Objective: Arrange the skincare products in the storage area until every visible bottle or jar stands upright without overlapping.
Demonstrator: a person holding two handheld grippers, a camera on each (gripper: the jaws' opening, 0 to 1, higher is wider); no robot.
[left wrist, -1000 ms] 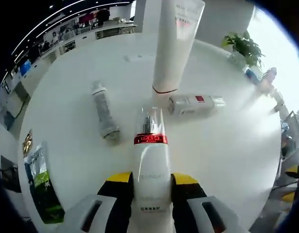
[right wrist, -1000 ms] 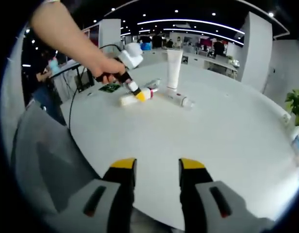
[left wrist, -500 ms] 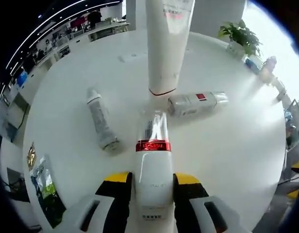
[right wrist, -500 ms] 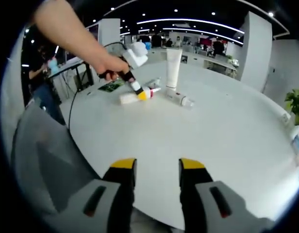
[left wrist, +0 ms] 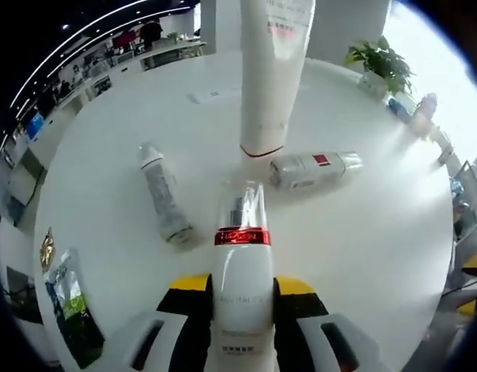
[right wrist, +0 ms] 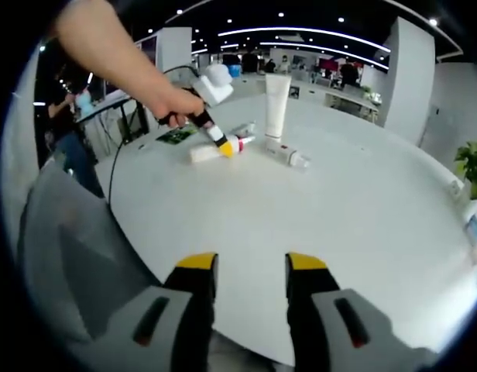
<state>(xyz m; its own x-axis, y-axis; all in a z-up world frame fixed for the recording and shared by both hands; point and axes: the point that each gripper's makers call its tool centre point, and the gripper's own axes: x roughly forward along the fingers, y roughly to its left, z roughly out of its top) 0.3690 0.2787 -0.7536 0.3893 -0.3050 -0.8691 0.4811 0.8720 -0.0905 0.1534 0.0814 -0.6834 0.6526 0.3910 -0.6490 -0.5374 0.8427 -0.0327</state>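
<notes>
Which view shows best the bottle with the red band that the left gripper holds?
The left gripper view: the red-banded bottle lies close between the left gripper jaws, clear cap forward. The right gripper view shows it small and far, low over the table.

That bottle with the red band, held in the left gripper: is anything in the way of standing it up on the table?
Nothing visible blocks it. The left gripper holds the bottle over bare table. The upright tube and two lying bottles sit farther ahead.

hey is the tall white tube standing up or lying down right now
Standing up. The tall white tube rises cap-down from the white table, while a bottle lies flat beside its base.
</notes>
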